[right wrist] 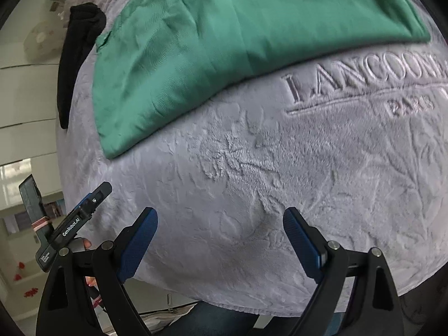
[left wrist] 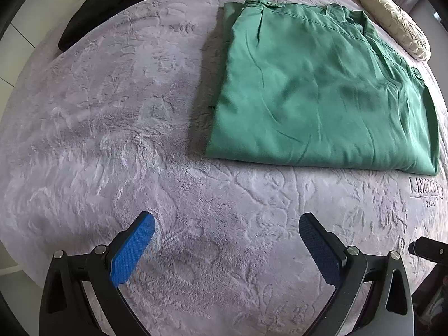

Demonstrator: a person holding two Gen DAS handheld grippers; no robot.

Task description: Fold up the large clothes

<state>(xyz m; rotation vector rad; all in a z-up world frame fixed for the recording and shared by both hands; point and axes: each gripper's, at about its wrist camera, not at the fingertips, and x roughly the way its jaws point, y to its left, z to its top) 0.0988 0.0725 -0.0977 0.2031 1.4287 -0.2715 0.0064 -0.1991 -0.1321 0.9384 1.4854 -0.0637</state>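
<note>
A green garment (left wrist: 316, 89) lies folded into a flat rectangle on the plush grey blanket (left wrist: 112, 128), toward the far right of the left wrist view. The right wrist view shows the same green garment (right wrist: 212, 36) across the top. My left gripper (left wrist: 226, 224) hovers open over bare blanket, well short of the garment's near edge, with nothing between its blue pads. Near the blanket's front edge my right gripper (right wrist: 221, 218) is open too, holding nothing, below the garment's near corner.
A black garment (left wrist: 134, 2) lies along the far left edge of the bed, also seen as black cloth (right wrist: 78, 56). A cream pillow (left wrist: 397, 25) sits at the far right. The blanket carries embossed lettering (right wrist: 364, 78). The other gripper's body (right wrist: 75, 224) shows at lower left.
</note>
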